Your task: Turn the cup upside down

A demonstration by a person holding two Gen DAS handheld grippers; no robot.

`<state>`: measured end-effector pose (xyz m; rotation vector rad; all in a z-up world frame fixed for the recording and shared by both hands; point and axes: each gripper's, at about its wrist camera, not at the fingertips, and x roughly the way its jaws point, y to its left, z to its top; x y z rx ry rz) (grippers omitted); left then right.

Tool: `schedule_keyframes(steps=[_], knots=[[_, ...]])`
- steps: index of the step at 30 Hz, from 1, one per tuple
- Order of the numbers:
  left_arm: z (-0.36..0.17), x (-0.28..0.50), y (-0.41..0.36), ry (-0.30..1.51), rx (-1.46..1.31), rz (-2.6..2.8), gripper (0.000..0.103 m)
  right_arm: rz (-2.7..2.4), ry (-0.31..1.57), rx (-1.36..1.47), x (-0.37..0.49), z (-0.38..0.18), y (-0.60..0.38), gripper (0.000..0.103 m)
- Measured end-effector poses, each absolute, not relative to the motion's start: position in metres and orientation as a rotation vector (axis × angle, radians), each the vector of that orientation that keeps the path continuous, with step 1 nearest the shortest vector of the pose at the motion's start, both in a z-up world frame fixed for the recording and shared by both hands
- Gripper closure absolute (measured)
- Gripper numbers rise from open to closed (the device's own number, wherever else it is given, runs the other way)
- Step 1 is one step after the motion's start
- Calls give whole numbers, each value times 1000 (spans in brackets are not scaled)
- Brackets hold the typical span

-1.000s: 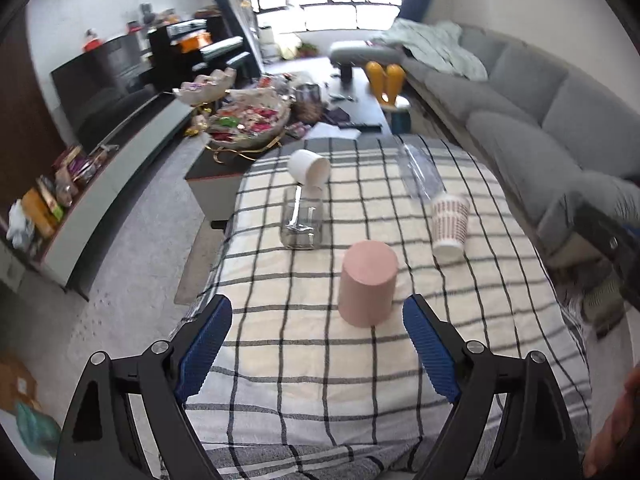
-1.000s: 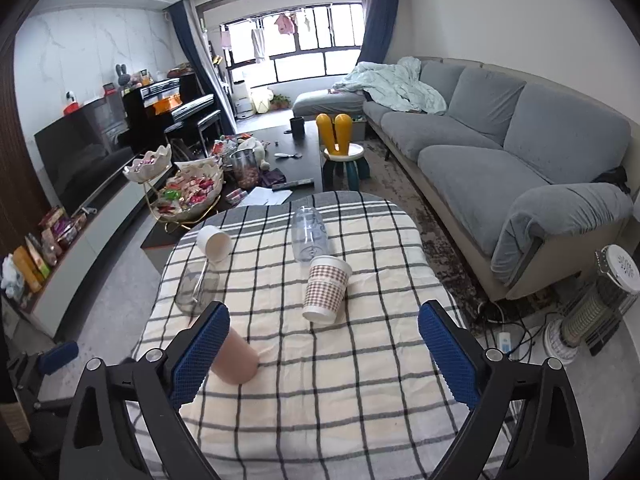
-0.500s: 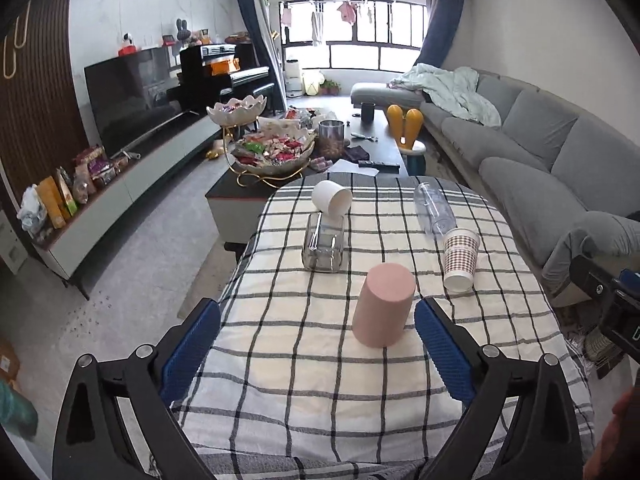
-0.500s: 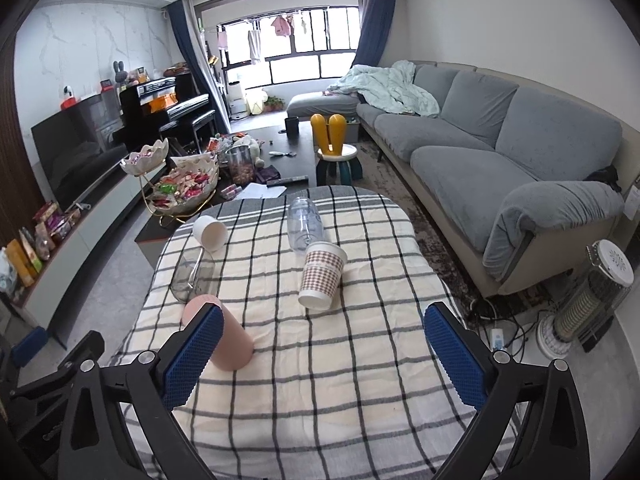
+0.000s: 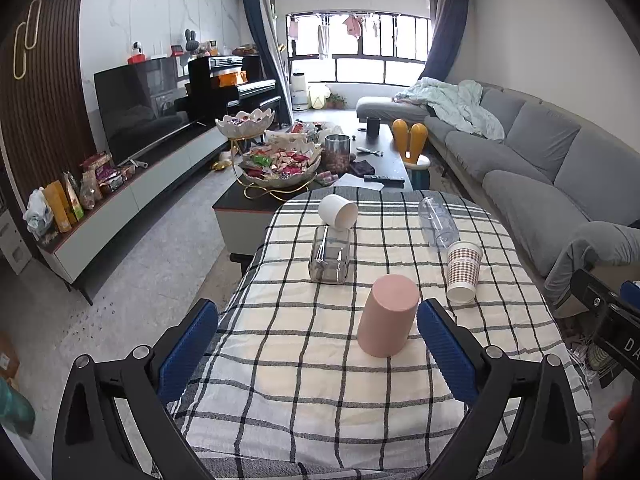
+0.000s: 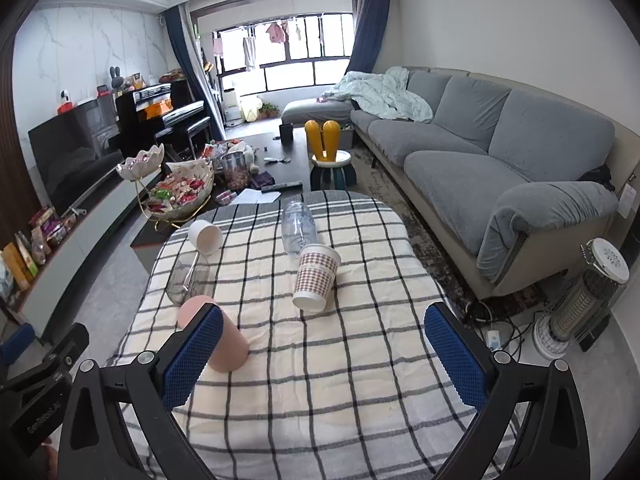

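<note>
Daylight pours in from the window point(image 5: 360, 56) at the far end of the room, and its panes are blown out to near white in both views. The rest is evenly bright, with soft, faint shadows on the checked tablecloth point(image 6: 320, 360). The television point(image 5: 140, 108) shows a dull reflection. Both fisheye pictures bend straight lines strongly toward the edges and darken to black in all 4 corners. Focus is sharp across the middle; the far clutter is small and hard to read.
</note>
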<state>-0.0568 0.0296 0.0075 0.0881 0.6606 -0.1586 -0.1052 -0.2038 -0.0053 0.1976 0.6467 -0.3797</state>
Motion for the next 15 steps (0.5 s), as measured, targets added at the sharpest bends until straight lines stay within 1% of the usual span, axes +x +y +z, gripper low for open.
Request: schedule_keyframes(steps=[15], knots=[[6,-56,28,671,91,-160,1,-379,631,194,-107,-1,-202,2]])
